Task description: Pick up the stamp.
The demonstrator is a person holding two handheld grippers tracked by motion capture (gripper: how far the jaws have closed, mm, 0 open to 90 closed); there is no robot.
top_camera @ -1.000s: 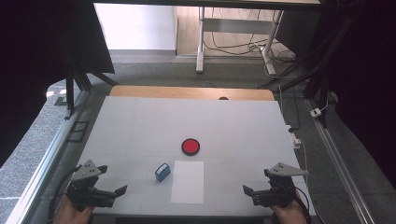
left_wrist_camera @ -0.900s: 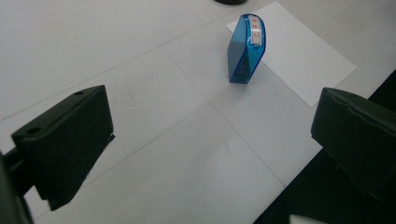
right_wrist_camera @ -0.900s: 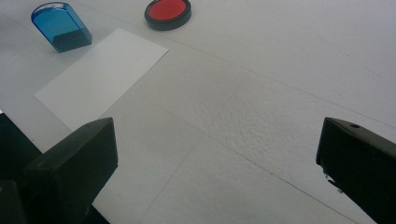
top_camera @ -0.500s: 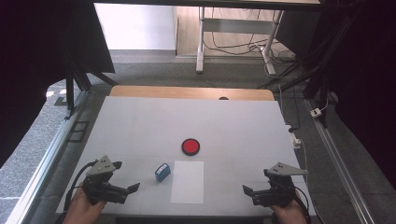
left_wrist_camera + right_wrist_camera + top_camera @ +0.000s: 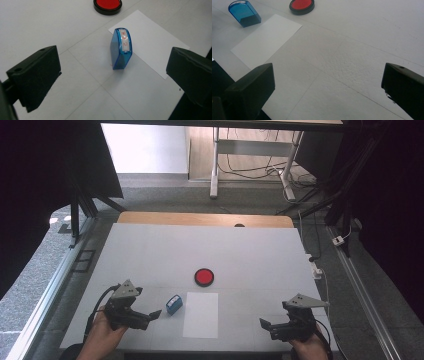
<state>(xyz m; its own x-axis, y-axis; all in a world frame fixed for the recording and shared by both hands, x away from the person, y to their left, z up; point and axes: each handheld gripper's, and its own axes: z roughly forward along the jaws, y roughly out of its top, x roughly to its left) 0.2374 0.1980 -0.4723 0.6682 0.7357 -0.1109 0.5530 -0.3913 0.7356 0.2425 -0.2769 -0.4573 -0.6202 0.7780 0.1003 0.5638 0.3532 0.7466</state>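
Left gripper (image 5: pixel 156 314): jaws wide open, empty, tips aimed at blue stamp (image 5: pixel 174 304), close but apart. Stamp stands on table (image 5: pixel 150 250), just beside left edge of white paper sheet (image 5: pixel 201 315). Red ink pad (image 5: pixel 204 277) lies beyond sheet, apart. Right gripper (image 5: pixel 264 324): jaws wide open, empty, near table's front right corner.
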